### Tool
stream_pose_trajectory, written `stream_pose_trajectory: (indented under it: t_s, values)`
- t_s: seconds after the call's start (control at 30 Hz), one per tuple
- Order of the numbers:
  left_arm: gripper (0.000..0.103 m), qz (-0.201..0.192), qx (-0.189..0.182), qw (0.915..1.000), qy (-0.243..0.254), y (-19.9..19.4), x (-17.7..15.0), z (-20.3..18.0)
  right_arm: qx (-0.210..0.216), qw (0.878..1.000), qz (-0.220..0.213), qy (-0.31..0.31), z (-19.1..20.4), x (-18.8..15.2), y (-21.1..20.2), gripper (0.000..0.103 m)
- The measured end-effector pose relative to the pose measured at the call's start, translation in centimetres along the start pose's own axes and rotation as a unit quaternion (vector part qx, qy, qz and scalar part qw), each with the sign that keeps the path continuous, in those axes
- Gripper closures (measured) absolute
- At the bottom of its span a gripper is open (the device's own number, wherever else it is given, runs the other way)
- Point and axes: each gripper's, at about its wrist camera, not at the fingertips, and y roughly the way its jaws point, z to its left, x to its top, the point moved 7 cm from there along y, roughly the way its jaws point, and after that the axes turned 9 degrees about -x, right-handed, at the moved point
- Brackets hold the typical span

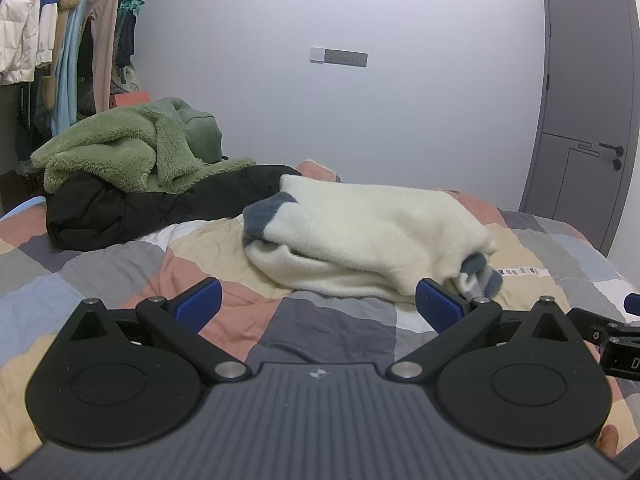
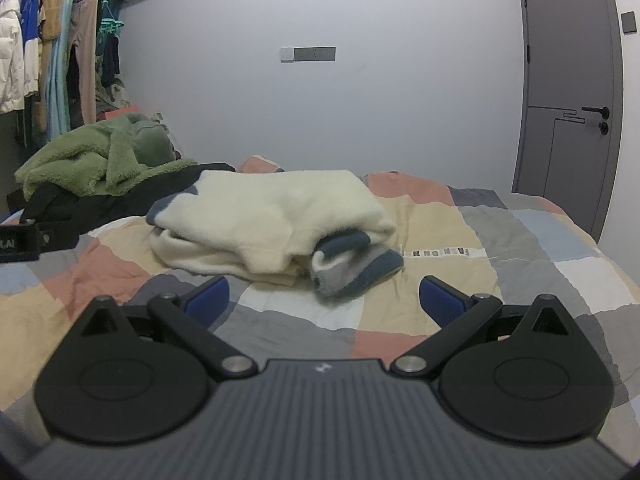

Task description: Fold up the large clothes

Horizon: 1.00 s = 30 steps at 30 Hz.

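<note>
Both grippers hover low over the patchwork quilt [image 1: 224,248], side by side and empty. The left gripper [image 1: 318,306] has its blue pads [image 1: 198,306] spread wide apart with nothing between them; the right gripper [image 2: 324,300] is likewise fully spread. The cream sweater [image 1: 360,232], with its blue-grey cuffs [image 2: 352,264], lies bundled in a compact fold at 12 o'clock of both grippers, resting free on the quilt. That posture suggests this garment is folded and released. At 10 o'clock a green fleece [image 1: 120,148] sits heaped on a black coat [image 1: 132,212], unfolded and probably next.
</note>
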Motion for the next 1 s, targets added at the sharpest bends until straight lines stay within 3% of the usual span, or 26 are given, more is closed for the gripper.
stream_pose_trajectory:
  t_s: [0.8,1.0]
  values:
    - [0.000,0.001,-0.007,0.9999,-0.012,-0.1,0.3,0.6,0.011,1.000,0.009,0.027,0.4,0.7,0.2,0.000]
    - [0.000,0.007,-0.020,0.9997,-0.014,0.8,0.5,0.4,0.017,0.998,0.019,0.061,0.0,1.1,0.9,0.000]
